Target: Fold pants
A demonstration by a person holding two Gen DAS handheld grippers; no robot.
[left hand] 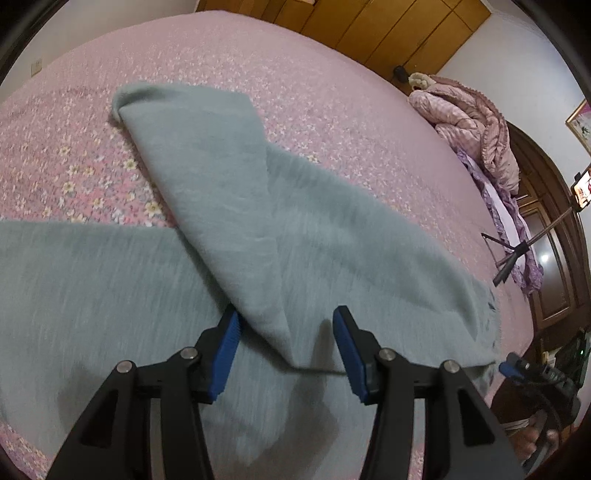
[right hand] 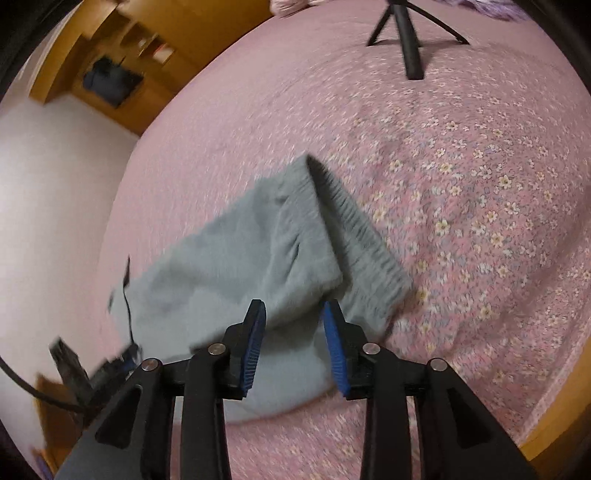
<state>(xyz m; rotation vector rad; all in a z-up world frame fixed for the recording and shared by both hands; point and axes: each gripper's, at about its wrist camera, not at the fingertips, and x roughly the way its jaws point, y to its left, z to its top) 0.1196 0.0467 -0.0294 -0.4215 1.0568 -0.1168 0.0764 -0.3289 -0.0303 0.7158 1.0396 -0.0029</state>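
Note:
Grey-green pants (left hand: pixel 258 221) lie on a pink flowered bedspread (left hand: pixel 258 66), one leg folded over and running up to the far left. My left gripper (left hand: pixel 286 317) hovers over the folded edge, its blue pads wide apart and not pressing the cloth. In the right wrist view the pants (right hand: pixel 240 258) show their ribbed waistband (right hand: pixel 365 251) turned over at the right. My right gripper (right hand: pixel 294 308) stands open just above the cloth near that waistband, its pads clear of the fabric. The right gripper (left hand: pixel 517 365), in a person's hand, also shows at the left wrist view's lower right.
A black tripod (right hand: pixel 410 44) stands on the bed beyond the pants and carries a phone (left hand: pixel 583 192). A bunched pink quilt (left hand: pixel 472 118) lies at the bed's far right by a dark headboard. Wooden wardrobes (left hand: pixel 369 26) line the far wall. The bed's edge (right hand: pixel 554 424) runs close on the right.

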